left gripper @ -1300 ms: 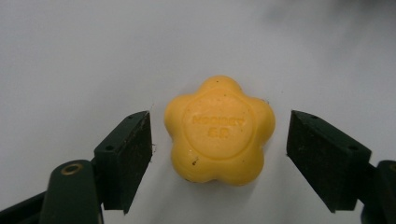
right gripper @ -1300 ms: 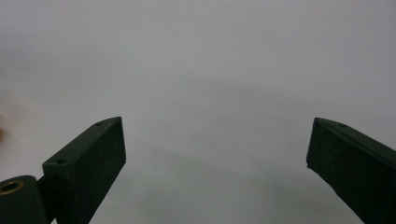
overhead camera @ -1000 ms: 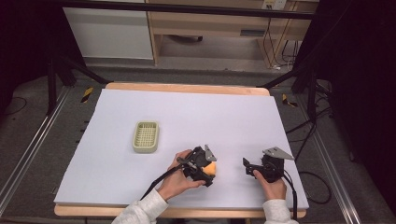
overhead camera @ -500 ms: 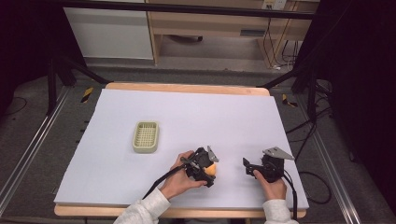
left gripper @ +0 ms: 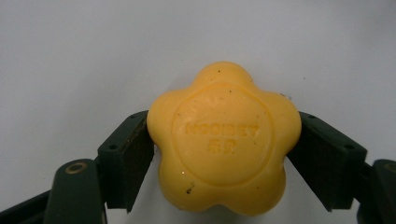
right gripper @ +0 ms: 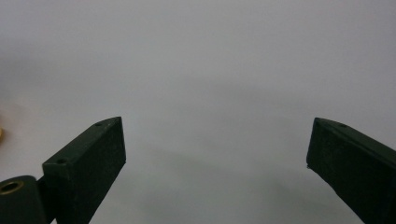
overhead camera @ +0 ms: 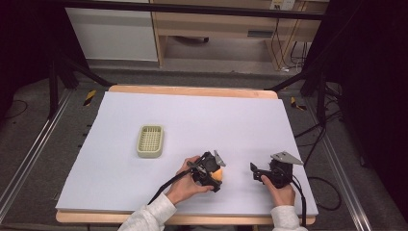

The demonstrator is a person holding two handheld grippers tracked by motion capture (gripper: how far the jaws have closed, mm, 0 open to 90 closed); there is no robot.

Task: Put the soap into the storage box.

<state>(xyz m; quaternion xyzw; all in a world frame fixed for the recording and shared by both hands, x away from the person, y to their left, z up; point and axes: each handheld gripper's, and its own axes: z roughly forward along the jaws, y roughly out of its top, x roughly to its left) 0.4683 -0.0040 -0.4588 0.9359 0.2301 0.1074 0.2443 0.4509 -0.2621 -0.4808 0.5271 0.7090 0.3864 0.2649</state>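
Having just closed, left tongs (left gripper: 224, 154) clamped on yellow soap (left gripper: 224, 140); grasp secured. Right tongs (right gripper: 215, 154) apart, idle.

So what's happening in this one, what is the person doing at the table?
A person at a white table works a handheld gripper in each hand. The left gripper has just been closing its jaws around a yellow flower-shaped soap lying on the table near the front edge; both pads now sit against its sides. The right gripper rests nearby with its jaws open and nothing between them. A pale green soap dish sits farther left with nothing in it.
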